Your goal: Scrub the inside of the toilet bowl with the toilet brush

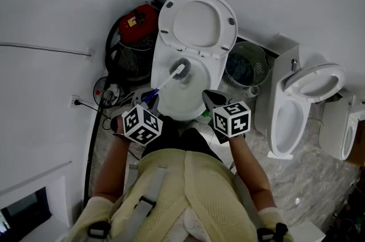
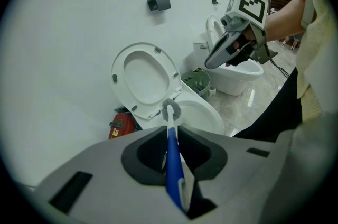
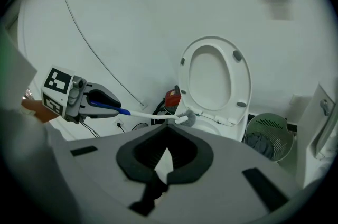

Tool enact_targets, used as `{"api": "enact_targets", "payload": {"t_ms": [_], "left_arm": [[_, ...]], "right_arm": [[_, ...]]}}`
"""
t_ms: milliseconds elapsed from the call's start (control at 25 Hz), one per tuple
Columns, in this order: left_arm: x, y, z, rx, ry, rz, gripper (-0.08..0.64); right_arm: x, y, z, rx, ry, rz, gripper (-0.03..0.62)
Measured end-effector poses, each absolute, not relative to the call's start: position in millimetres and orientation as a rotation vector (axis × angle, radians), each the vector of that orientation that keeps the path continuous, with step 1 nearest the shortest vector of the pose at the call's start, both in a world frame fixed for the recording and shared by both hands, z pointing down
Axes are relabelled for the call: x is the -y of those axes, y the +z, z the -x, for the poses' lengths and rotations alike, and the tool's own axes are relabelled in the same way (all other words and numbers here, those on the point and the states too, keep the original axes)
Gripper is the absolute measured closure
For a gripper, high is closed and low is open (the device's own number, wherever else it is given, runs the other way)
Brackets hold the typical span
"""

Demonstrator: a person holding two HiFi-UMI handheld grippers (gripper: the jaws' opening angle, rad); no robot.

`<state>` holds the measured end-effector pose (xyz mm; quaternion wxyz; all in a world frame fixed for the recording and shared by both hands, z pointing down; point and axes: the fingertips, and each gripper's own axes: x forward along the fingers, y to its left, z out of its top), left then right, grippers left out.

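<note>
**Brush held over the open bowl, right gripper empty**

The left gripper (image 2: 171, 150) is clamped on the blue handle of the toilet brush (image 1: 166, 81), with the handle pinched between its dark pads. The white shaft runs forward from the jaws. The grey bristle head sits over the inside of the toilet bowl (image 1: 171, 107), toward the back and just below the raised seat (image 1: 197, 21). Whether the bristles touch the porcelain cannot be told.

The right gripper (image 3: 165, 158) hangs at the bowl's front right edge. Its jaws are drawn together with nothing between them.

A red appliance (image 1: 140, 21) stands to the left of the toilet by the wall. A green basket (image 1: 246, 64) stands to the right, and a second toilet (image 1: 296, 109) is further right.
</note>
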<state>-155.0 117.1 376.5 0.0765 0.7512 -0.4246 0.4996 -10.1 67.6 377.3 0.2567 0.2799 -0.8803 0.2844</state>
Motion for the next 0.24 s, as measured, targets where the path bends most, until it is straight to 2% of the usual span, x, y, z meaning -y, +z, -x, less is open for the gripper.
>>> {"api": "enact_targets", "payload": {"t_ms": [240], "left_arm": [[-122.6,378.1,150.3,1.278,1.492,-2.247,0.489]], "right_arm": [[-70.6,377.8,6.2,2.385,0.773,-0.762,0.578]]}}
